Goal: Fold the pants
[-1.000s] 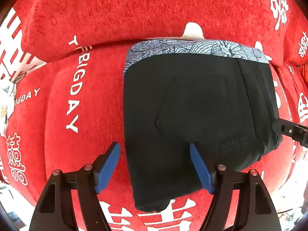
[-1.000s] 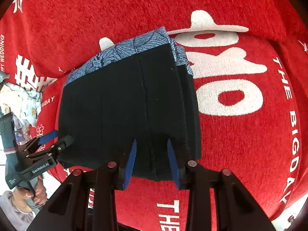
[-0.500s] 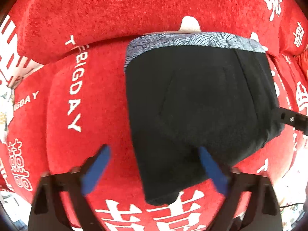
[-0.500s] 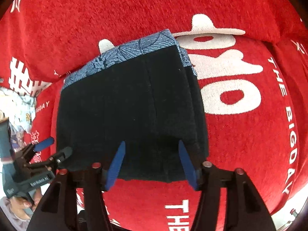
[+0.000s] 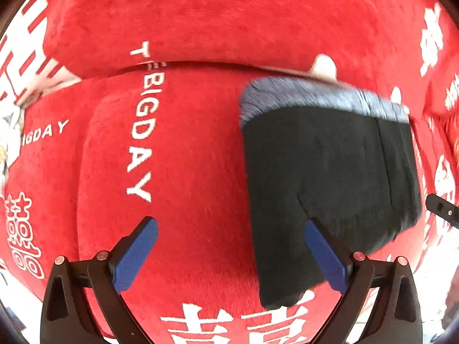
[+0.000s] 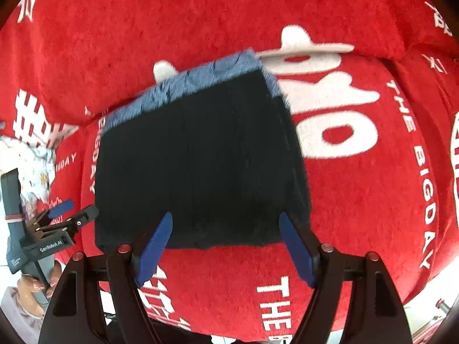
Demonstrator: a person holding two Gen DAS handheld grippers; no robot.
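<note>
The folded black pants with a blue patterned waistband [image 6: 200, 157] lay on the red plush sofa cover [image 6: 358, 215] at twelve o'clock from the right gripper [image 6: 226, 246], the nearer, whose jaws had just been opening with nothing pinched, while the left gripper [image 5: 229, 255] stood spread wide, empty.

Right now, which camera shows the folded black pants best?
The right wrist view: the folded black pants sit centred, all edges visible, blue patterned waistband at the far edge. The left wrist view pushes them right, motion-blurred.
</note>
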